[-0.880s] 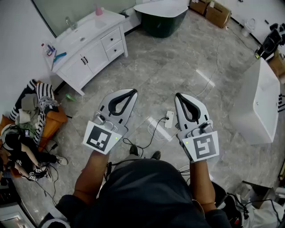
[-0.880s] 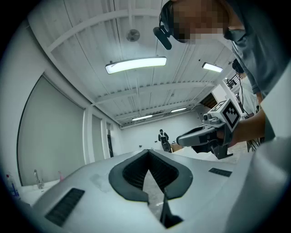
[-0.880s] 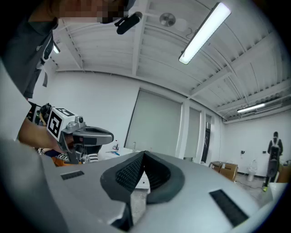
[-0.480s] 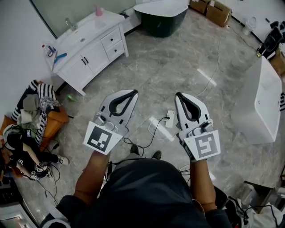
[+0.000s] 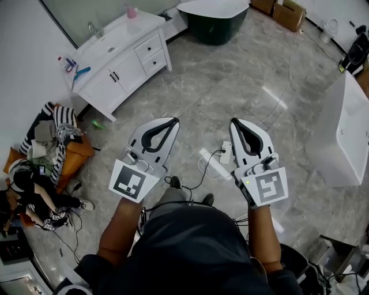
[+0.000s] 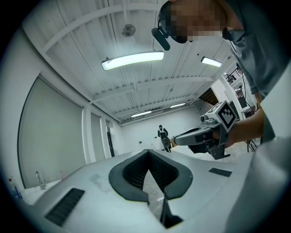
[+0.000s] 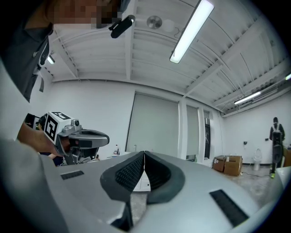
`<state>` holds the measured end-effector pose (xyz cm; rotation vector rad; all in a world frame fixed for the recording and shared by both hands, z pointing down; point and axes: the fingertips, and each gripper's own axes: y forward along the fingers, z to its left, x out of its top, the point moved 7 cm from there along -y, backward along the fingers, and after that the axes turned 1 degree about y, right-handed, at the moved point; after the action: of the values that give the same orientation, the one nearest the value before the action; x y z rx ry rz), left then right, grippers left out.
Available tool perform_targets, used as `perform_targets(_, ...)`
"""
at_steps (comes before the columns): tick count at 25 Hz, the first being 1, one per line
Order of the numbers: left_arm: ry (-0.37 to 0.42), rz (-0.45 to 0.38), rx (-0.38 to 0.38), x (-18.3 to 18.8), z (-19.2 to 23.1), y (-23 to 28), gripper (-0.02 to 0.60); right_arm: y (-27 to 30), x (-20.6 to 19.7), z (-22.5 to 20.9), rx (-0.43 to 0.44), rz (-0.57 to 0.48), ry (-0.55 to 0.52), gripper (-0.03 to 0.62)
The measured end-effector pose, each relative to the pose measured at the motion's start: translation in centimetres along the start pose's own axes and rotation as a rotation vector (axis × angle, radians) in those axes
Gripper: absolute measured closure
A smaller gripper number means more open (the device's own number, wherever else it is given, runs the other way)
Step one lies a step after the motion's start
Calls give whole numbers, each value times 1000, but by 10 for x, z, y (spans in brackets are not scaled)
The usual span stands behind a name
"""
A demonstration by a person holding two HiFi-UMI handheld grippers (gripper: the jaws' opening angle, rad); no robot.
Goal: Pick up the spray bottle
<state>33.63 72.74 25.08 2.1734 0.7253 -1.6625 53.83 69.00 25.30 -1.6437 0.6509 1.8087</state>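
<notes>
I hold both grippers level and side by side above a grey marble floor. In the head view my left gripper (image 5: 173, 120) is shut with nothing in it, and my right gripper (image 5: 233, 122) is shut and empty too. The left gripper view shows my left gripper (image 6: 148, 151) with its pads meeting, the right gripper (image 6: 176, 139) beside it. The right gripper view shows my right gripper (image 7: 144, 153) closed, the left gripper (image 7: 107, 136) to its left. Far ahead a white vanity (image 5: 124, 63) carries a pink bottle (image 5: 131, 11) and a small bottle (image 5: 61, 60). I cannot tell which is the spray bottle.
A power strip with cables (image 5: 226, 152) lies on the floor between the grippers. A white bathtub (image 5: 346, 132) stands at the right, a dark tub (image 5: 216, 20) at the top. Clothes on an orange chair (image 5: 57, 138) and a seated person (image 5: 34, 196) are at the left.
The floor and furniture have shifted slightly in the head view. Both grippers keep their places side by side and stay shut.
</notes>
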Motion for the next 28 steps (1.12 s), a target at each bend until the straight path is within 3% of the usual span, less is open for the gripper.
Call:
perform_targets(20,-85,-62,-78,-54,169,15,578,156,7,32,-81,68,-51,586)
perform_targets(28,-124,-67,-102,-71,187,37,578,171,1,22,-109,116,-56,586)
